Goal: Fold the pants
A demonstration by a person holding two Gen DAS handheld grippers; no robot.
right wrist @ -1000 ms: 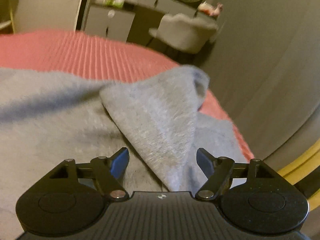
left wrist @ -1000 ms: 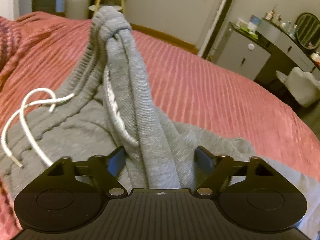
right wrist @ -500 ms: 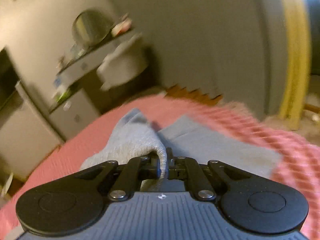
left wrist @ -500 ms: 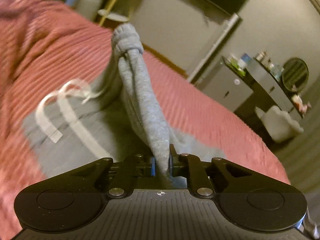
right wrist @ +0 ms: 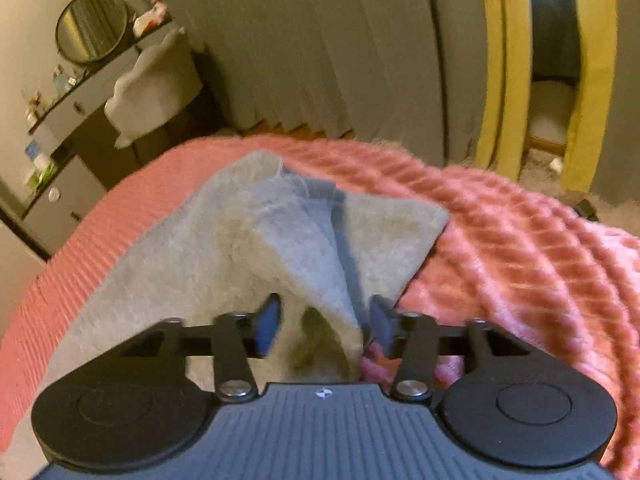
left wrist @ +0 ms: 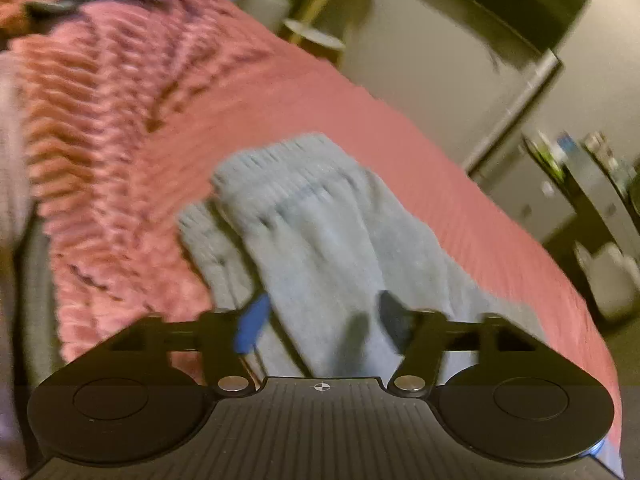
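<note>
The grey sweatpants [left wrist: 320, 240] lie on a pink ribbed bedspread [left wrist: 400, 120]. In the left wrist view the ribbed waistband end is folded over and rests on the bed in front of my left gripper [left wrist: 320, 320], whose jaws stand open with cloth between them but not pinched. In the right wrist view the leg end of the pants [right wrist: 260, 240] lies folded over itself, with a ridge of cloth running toward my right gripper [right wrist: 324, 320]. Its jaws are open too, and the cloth lies loose between them. The view is motion-blurred.
A fluffy pink blanket [right wrist: 520, 248] is bunched beside the pants, also seen in the left wrist view [left wrist: 92, 140]. A grey dresser with a round mirror [right wrist: 92, 26] and a white chair [right wrist: 152, 88] stand beyond the bed. Grey curtains and a yellow frame [right wrist: 592, 80] are at the far side.
Half a second ago both grippers were shut on the pants and holding them up. Both have now opened, and the cloth has dropped folded onto the bed.
</note>
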